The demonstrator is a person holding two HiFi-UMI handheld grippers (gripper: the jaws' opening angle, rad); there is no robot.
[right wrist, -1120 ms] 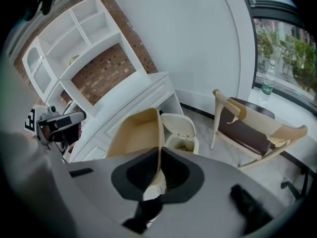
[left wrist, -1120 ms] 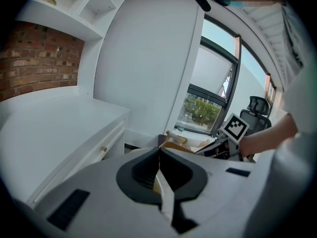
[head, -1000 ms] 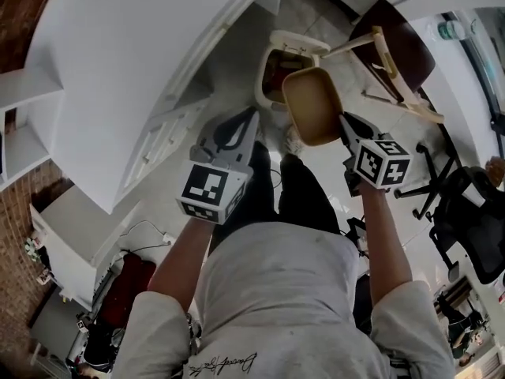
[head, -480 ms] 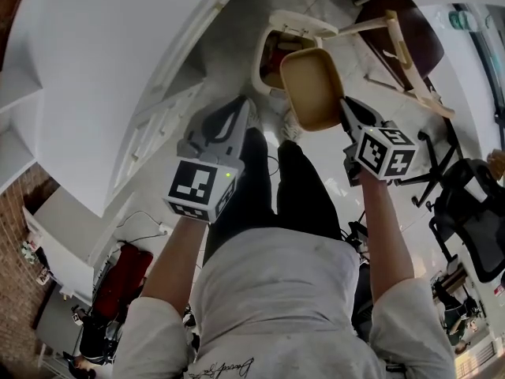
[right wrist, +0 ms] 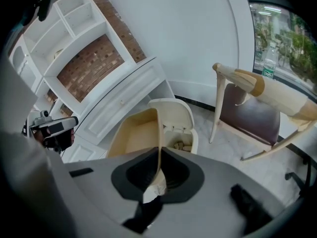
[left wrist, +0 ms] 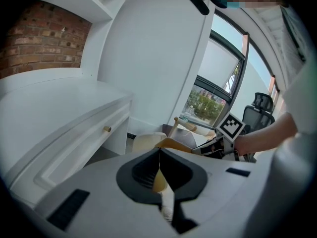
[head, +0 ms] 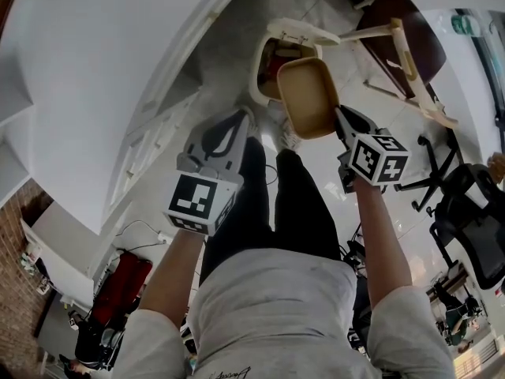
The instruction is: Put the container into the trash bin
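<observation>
One container (head: 308,97) — wall clamped in right claw (head: 339,114), jutting ahead | near trash bin (head: 267,54) | left claw (head: 245,118) closed

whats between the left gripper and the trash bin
Nothing stands there. In the head view only a short strip of grey floor separates the left hand-held gripper from the cream plastic trash bin.

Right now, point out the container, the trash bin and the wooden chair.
container (head: 308,95), head view, on its tan inner floor.
trash bin (right wrist: 174,114), right gripper view, on its raised white lid.
wooden chair (right wrist: 250,120), right gripper view, on its dark seat.
</observation>
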